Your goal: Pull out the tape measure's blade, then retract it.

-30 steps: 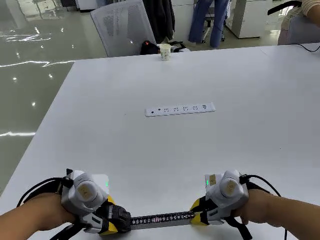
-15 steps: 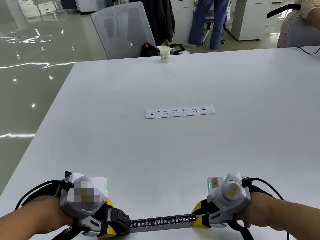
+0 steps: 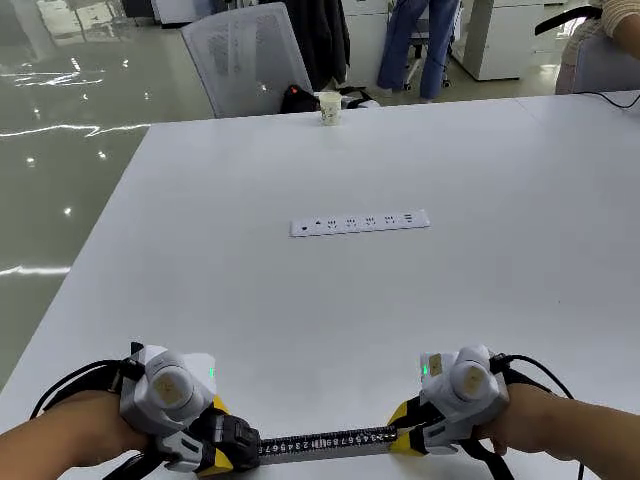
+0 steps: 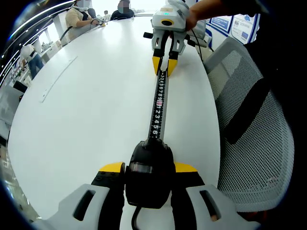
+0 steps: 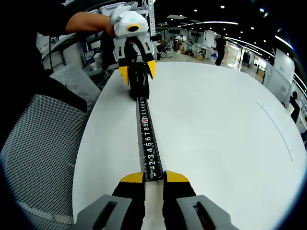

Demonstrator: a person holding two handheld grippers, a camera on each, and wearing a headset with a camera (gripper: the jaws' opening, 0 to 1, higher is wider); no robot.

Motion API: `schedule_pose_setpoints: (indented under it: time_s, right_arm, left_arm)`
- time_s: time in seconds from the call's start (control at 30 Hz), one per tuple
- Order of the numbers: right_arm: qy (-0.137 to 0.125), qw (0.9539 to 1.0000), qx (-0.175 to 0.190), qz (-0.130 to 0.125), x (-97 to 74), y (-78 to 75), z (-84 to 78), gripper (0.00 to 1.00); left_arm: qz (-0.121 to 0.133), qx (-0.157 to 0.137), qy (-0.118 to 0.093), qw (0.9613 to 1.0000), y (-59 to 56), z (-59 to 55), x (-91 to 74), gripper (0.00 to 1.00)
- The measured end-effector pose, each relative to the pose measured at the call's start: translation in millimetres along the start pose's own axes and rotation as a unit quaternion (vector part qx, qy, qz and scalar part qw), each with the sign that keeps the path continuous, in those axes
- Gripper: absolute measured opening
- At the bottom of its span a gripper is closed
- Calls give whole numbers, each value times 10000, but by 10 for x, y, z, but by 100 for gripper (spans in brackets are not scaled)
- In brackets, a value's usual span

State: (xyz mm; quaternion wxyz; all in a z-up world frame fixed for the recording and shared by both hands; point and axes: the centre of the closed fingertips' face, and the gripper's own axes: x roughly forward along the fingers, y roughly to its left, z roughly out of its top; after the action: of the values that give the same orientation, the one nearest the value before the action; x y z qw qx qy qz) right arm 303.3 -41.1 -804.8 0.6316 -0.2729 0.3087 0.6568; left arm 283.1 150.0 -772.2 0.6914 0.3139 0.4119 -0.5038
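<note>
A black tape measure case point(image 4: 147, 172) sits between the jaws of my left gripper point(image 4: 148, 167), which is shut on it; the same case point(image 3: 238, 440) lies at the table's near left edge in the head view. Its black blade point(image 3: 325, 440) with white numbers runs right along the table's front edge to my right gripper point(image 3: 405, 440). My right gripper point(image 5: 154, 178) is shut on the blade's tip, and the blade point(image 5: 145, 139) stretches away to the case point(image 5: 139, 79) held by the other gripper. The blade point(image 4: 158, 103) lies flat just above the white table point(image 3: 330, 300).
A white power strip point(image 3: 360, 221) lies mid-table. A paper cup point(image 3: 330, 106) stands at the far edge, with a grey mesh chair point(image 3: 245, 55) behind it. A mesh chair point(image 4: 249, 134) stands close by the near edge. People stand at the far side of the room.
My right gripper has moved right with the blade's tip, so more of the blade is out of the case. The left gripper and case stay where they were.
</note>
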Motion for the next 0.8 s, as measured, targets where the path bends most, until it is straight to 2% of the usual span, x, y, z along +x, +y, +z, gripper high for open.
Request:
schedule_pose_setpoints:
  time_s: [0.8]
  right_arm:
    - [-1,10000,52,-34,-43,-4,-51,10]
  left_arm:
    - [39,-9,4,10000,4,-2,1,31]
